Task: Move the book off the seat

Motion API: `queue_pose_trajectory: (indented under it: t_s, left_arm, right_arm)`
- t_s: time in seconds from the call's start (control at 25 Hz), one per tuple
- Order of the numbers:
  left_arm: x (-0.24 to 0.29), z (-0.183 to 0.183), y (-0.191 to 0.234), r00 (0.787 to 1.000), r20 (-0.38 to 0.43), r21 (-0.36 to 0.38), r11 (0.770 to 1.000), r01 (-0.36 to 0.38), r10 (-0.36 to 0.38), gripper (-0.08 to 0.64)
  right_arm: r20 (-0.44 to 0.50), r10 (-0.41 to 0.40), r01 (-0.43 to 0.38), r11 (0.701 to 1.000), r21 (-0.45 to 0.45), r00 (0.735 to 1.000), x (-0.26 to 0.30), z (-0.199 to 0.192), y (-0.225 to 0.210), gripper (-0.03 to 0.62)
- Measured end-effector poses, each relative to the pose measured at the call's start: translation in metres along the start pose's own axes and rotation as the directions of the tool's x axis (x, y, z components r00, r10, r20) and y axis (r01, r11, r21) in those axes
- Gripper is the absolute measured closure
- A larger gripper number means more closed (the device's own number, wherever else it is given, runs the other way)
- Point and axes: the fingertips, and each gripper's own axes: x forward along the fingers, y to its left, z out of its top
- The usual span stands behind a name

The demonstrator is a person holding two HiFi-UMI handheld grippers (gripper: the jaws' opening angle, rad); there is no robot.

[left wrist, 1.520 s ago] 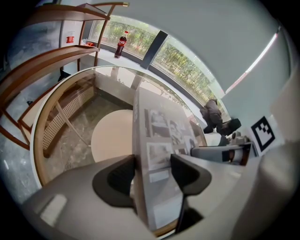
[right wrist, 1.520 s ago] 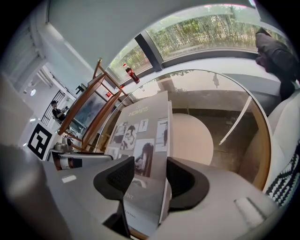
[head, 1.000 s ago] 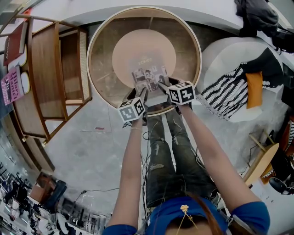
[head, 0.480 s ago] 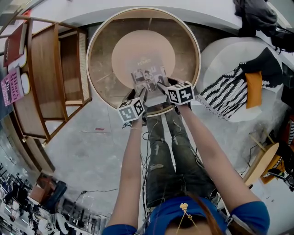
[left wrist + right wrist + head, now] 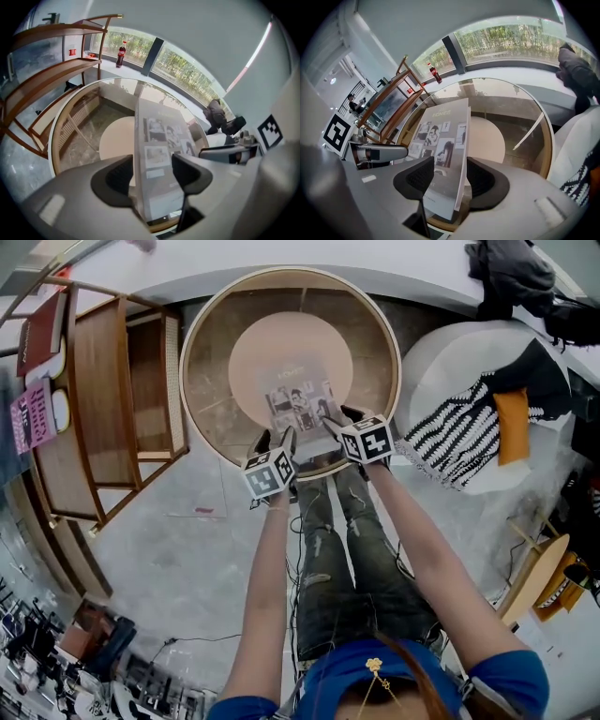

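A thin grey book (image 5: 302, 407) with photos on its cover lies on the round glass table (image 5: 202, 329), its near end past the wooden rim. My left gripper (image 5: 278, 439) is at the near left corner. Its jaws have just been opening, and the book (image 5: 159, 140) stands between them with room on either side. My right gripper (image 5: 339, 420) is at the near right corner. The book (image 5: 443, 140) passes between its jaws too, with a slim gap beside the page edge. Both grippers (image 5: 152, 176) (image 5: 450, 176) point steeply down.
A wooden shelf unit (image 5: 94, 399) stands at the left with pink books (image 5: 28, 413) beside it. At the right is a white seat (image 5: 441, 352) with a zebra-striped cushion (image 5: 464, 432) and an orange one (image 5: 511, 423). A cola bottle (image 5: 121, 54) stands on the window sill.
Both grippers stay at the book's near end and the book keeps its place on the glass. The whole head view has shifted a little.
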Motion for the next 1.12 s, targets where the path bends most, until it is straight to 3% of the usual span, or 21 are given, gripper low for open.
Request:
queue_pose_trajectory:
  t_s: [0.2, 0.48, 0.88, 1.12]
  left_arm:
    - [-0.041, 0.019, -0.04, 0.995, 0.077, -0.003, 0.998, 0.068, -0.068, 0.341]
    - [-0.121, 0.048, -0.106, 0.97, 0.18, -0.033, 0.985, 0.17, -0.161, 0.554]
    - [-0.241, 0.073, -0.184, 0.926, 0.287, 0.082, 0.969, 0.231, -0.245, 0.56]
    - [-0.316, 0.105, -0.215, 0.862, 0.435, 0.156, 0.964, 0.214, -0.262, 0.56]
  right_arm:
    - [0.074, 0.008, -0.009, 1.0, 0.001, 0.997, -0.047, 0.019, 0.014, 0.433]
    - [0.194, 0.07, -0.062, 0.997, -0.046, 0.978, -0.134, 0.054, 0.064, 0.585]
    - [0.283, 0.167, -0.084, 0.955, -0.283, 0.945, -0.254, 0.078, 0.141, 0.592]
    - [0.384, 0.239, -0.07, 0.912, -0.405, 0.892, -0.324, 0.105, 0.186, 0.592]
